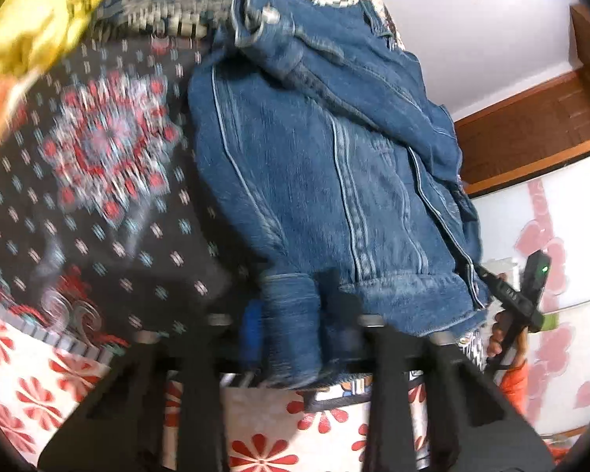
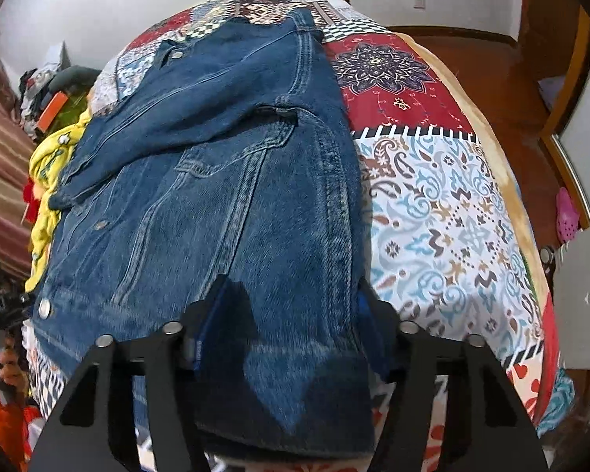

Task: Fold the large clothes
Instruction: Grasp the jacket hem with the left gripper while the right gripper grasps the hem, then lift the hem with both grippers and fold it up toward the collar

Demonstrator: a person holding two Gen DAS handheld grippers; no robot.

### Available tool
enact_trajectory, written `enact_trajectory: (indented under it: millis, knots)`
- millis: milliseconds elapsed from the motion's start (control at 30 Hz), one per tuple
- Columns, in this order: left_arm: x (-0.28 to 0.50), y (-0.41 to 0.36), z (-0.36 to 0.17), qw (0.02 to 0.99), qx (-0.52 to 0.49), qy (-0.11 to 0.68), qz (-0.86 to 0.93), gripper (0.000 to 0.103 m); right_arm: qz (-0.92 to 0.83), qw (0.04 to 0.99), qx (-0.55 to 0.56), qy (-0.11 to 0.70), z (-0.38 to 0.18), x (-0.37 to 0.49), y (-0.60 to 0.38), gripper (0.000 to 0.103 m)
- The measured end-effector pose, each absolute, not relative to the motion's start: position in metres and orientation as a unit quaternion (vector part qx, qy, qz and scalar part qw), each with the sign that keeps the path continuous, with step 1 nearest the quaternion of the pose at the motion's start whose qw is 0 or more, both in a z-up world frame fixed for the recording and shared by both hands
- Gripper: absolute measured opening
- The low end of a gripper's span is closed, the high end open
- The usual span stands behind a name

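A bed covered by a patchwork quilt (image 2: 444,204) in red, blue and white prints is filling a white-walled room with a wooden floor. A blue denim jacket (image 2: 224,181) is lying spread across the quilt, one sleeve folded over its front. A crumpled yellow garment (image 2: 47,165) is sitting just beside the jacket's far side. The left gripper (image 1: 291,322) is pinching a bunched fold of the jacket's hem between its fingers. The right gripper (image 2: 283,314) is straddling the other hem corner, denim filling the gap between its fingers, though whether they are pressing it cannot be told.
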State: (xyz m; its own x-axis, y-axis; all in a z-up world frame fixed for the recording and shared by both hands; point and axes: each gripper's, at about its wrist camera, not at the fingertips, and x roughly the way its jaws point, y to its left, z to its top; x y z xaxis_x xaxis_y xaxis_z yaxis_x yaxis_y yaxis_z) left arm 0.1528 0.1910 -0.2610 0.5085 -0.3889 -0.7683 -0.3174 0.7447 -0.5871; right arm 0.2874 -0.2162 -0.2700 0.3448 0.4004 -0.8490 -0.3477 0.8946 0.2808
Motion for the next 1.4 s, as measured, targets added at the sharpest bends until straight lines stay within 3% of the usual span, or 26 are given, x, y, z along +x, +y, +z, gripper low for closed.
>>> enact_trajectory:
  millis: [67,167,567,733,1000,1200,1400]
  knots:
    - [0.154,0.195,-0.248,0.805,-0.356,0.474,-0.019,0.017,0.217,0.823,0.032,0.523,-0.270,0.289,-0.214,0.033]
    - [0.156,0.194,-0.229,0.821,-0.342,0.458,-0.020,0.015,0.226,0.817,0.054,0.528,-0.268,0.289,-0.219,0.021]
    - [0.225,0.202,-0.119,0.891,-0.255,0.374,-0.036,0.014,0.289,0.866,0.034,0.408,-0.166,0.311,-0.183,0.015]
    - [0.264,0.230,-0.101,0.898,-0.271,0.344,-0.024,0.014,0.283,0.885,0.050,0.366,-0.133,0.357,-0.167,0.015]
    - [0.361,0.299,-0.163,0.864,-0.335,0.374,0.029,0.014,0.219,0.898,0.071,0.376,-0.152,0.458,-0.140,0.015]
    - [0.405,0.299,-0.242,0.838,-0.282,0.464,0.053,0.015,0.189,0.884,0.062,0.424,-0.209,0.502,-0.120,0.015]
    - [0.403,0.282,-0.239,0.852,-0.210,0.477,0.050,0.018,0.194,0.879,0.046,0.433,-0.223,0.507,-0.128,0.016]
